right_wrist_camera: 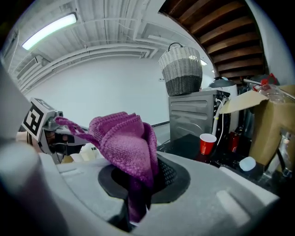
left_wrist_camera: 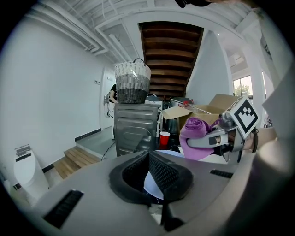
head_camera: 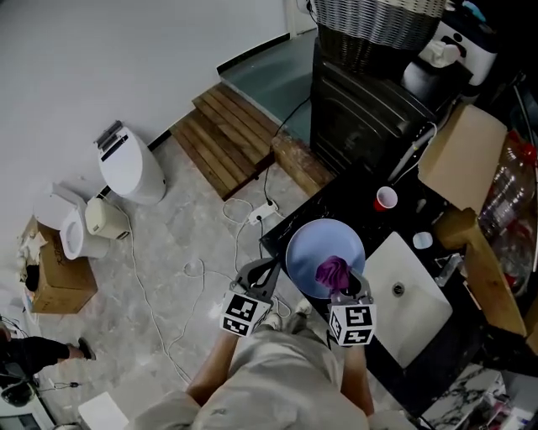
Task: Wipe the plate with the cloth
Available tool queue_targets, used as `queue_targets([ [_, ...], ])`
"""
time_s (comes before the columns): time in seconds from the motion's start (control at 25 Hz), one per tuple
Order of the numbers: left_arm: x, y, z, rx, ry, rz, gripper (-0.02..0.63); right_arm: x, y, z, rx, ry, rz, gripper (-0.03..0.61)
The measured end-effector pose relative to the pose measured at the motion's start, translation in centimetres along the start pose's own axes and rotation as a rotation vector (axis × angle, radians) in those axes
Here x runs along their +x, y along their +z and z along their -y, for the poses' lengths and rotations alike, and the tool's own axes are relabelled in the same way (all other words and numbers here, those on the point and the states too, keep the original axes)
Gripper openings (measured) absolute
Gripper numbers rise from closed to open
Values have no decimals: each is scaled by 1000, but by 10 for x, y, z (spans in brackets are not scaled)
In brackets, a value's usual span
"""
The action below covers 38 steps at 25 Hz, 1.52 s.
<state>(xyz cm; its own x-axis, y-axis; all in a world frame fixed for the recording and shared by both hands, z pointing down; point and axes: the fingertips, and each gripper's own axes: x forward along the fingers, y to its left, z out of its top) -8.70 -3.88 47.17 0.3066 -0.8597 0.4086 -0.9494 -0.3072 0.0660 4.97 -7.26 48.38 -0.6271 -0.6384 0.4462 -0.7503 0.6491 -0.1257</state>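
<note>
A light blue plate (head_camera: 313,243) hangs over the near corner of the black counter (head_camera: 336,197). My left gripper (head_camera: 280,267) is shut on the plate's left rim. In the left gripper view the pale plate (left_wrist_camera: 154,185) shows just past my shut left gripper (left_wrist_camera: 150,159). My right gripper (head_camera: 338,284) is shut on a purple cloth (head_camera: 334,270), which rests bunched over the near part of the plate. In the right gripper view the cloth (right_wrist_camera: 124,143) stands up out of my right gripper (right_wrist_camera: 147,173) and hides its pads. The cloth (left_wrist_camera: 196,131) also shows at the right of the left gripper view.
A white sink (head_camera: 403,294) with a faucet (head_camera: 445,269) lies right of the plate. A red cup (head_camera: 386,198) stands further back on the counter. Behind are a dark appliance (head_camera: 361,117), a wicker basket (head_camera: 378,21) and a cardboard box (head_camera: 462,155). Cables (head_camera: 252,210) lie on the floor.
</note>
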Motion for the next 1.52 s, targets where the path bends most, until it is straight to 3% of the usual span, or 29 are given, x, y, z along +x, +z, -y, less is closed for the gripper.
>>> queue_targets([
  [0.4, 31, -19, -2, -8, 35, -89, 2, 32, -22, 19, -2, 77, -100, 61],
  [1.04, 76, -46, -26, 9, -128, -158, 3, 85, -33, 36, 23, -87, -187, 63],
  [1.52, 97, -67, -39, 25, -200, -213, 3, 132, -44, 33, -40, -131, -252, 63],
])
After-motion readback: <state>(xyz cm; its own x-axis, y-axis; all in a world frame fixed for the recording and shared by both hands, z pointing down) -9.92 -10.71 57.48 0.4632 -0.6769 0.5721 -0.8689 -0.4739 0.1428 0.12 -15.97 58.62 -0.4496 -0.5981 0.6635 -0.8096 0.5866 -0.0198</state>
